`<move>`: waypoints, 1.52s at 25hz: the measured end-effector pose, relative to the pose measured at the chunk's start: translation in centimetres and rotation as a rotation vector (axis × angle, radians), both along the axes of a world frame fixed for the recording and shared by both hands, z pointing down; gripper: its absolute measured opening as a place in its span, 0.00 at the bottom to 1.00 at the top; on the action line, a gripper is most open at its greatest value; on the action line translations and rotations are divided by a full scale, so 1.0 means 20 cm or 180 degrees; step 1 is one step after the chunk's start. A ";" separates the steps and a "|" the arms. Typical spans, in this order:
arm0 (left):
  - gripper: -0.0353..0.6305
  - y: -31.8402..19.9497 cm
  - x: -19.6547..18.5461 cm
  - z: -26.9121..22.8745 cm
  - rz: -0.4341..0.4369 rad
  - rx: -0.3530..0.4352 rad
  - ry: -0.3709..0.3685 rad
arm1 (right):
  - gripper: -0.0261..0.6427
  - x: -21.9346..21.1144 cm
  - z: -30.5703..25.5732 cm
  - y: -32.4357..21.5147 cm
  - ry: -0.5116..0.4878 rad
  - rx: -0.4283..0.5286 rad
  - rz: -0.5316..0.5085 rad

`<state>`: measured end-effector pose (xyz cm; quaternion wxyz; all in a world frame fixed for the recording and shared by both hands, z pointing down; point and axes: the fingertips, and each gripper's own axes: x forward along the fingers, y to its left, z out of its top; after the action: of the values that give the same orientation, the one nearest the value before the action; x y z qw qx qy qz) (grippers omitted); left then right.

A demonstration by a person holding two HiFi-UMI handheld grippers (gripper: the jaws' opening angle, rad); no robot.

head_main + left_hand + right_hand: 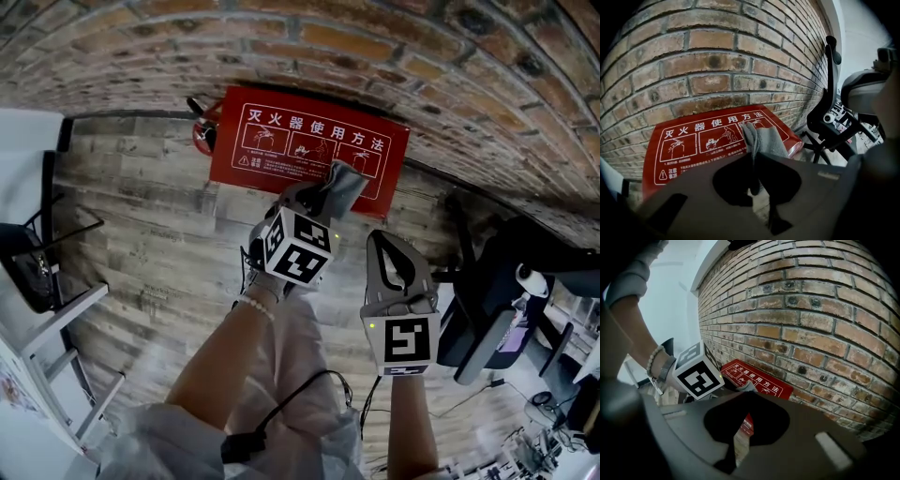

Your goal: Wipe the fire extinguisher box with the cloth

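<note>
Cloth (343, 178) pinched in the left gripper's (326, 195) jaws sits just before the right end of the red fire extinguisher box (281, 141), whose long side runs left-right along the brick wall (394, 47), while the right gripper (390, 246), jaws pressed together on nothing, is farther back.

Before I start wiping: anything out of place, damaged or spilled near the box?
Nothing stands out. The fire extinguisher box sits against the brick wall with no dents or spills. The grey cloth is pinched in the left gripper, over the box's right part; the right gripper is shut and empty.
</note>
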<state>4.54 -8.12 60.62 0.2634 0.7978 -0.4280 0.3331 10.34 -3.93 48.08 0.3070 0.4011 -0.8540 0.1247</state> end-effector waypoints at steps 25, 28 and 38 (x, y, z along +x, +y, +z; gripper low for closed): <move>0.07 -0.01 -0.53 0.00 -0.0385 0.0062 -0.0149 | 0.05 -0.31 -0.01 -0.02 0.0001 0.0016 -0.0213; 0.07 -0.01 -0.60 0.00 -0.0453 0.0062 -0.0178 | 0.05 -0.33 -0.01 -0.02 0.0002 0.0019 -0.0232; 0.07 0.01 -0.81 0.00 -0.0691 0.0074 -0.0269 | 0.05 -0.36 -0.01 -0.01 0.0038 0.0008 -0.0278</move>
<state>-11.70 -8.00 60.64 0.2704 0.7350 -0.5264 0.3310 3.21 -4.16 47.87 0.3168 0.3645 -0.8690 0.1077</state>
